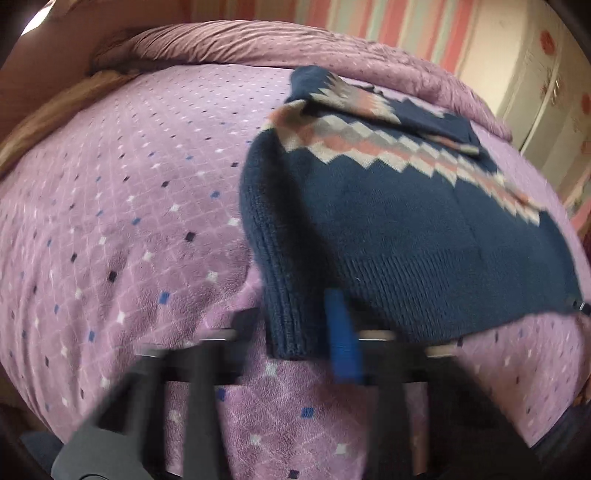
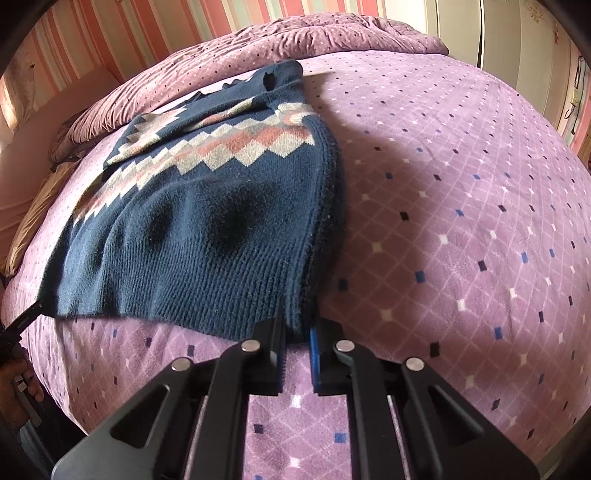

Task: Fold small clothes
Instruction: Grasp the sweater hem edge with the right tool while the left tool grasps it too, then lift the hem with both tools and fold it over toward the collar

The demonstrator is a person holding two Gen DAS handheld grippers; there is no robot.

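A navy knitted sweater (image 1: pixel 388 221) with a pink, grey and white zigzag band lies on the purple bedspread (image 1: pixel 129 221), its sleeves folded over the top. My left gripper (image 1: pixel 299 332) is blurred and shut on the sweater's near left hem corner. In the right wrist view the sweater (image 2: pixel 207 221) lies left of centre. My right gripper (image 2: pixel 297 332) is shut on its near right hem corner. The left gripper's tip (image 2: pixel 33 310) shows at the sweater's other corner.
A bunched purple quilt (image 2: pixel 314 37) lies along the far side of the bed. A striped pink wall (image 1: pixel 369 22) stands behind. A white cabinet (image 1: pixel 546 92) is at the right. A pillow (image 2: pixel 33 221) lies at the bed's left edge.
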